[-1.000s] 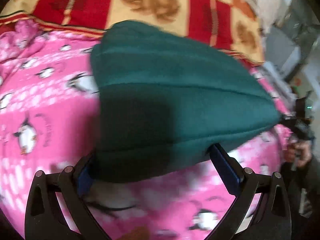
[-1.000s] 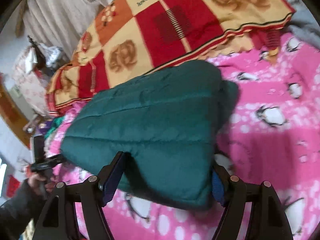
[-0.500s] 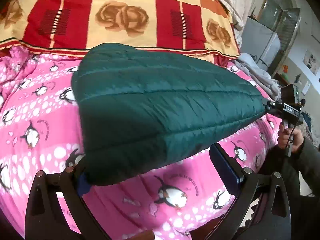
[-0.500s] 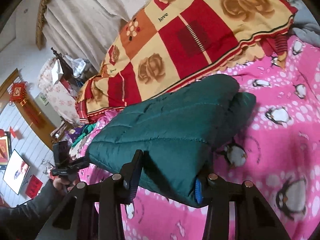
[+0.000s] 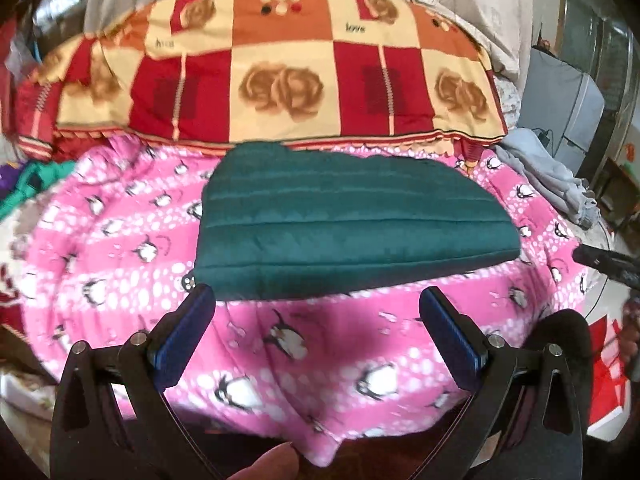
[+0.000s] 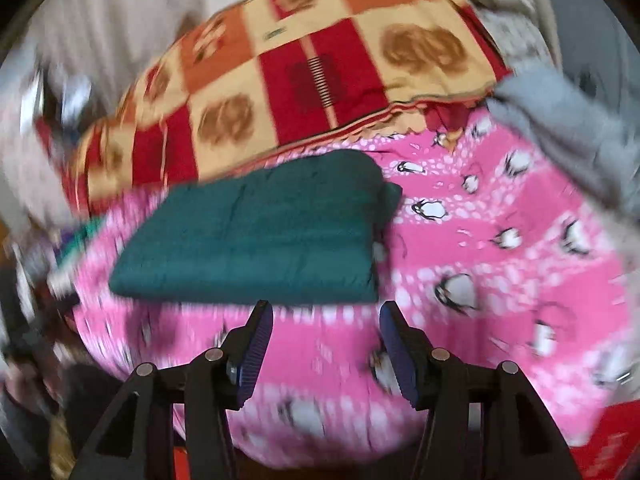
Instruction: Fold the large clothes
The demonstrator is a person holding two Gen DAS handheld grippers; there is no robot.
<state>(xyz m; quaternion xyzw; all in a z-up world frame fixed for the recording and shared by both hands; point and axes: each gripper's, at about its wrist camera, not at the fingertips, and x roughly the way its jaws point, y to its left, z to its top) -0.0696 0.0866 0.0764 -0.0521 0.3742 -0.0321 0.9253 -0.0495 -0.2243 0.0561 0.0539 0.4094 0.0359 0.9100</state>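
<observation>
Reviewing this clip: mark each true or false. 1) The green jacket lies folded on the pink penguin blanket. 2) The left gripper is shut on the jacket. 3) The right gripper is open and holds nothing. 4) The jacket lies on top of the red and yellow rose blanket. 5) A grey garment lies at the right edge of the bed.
1) True: the green jacket lies folded on the pink blanket.
2) False: the left gripper is open, short of the jacket.
3) True: the right gripper is open and empty.
4) False: the rose blanket lies behind the jacket.
5) True: grey garment.
</observation>
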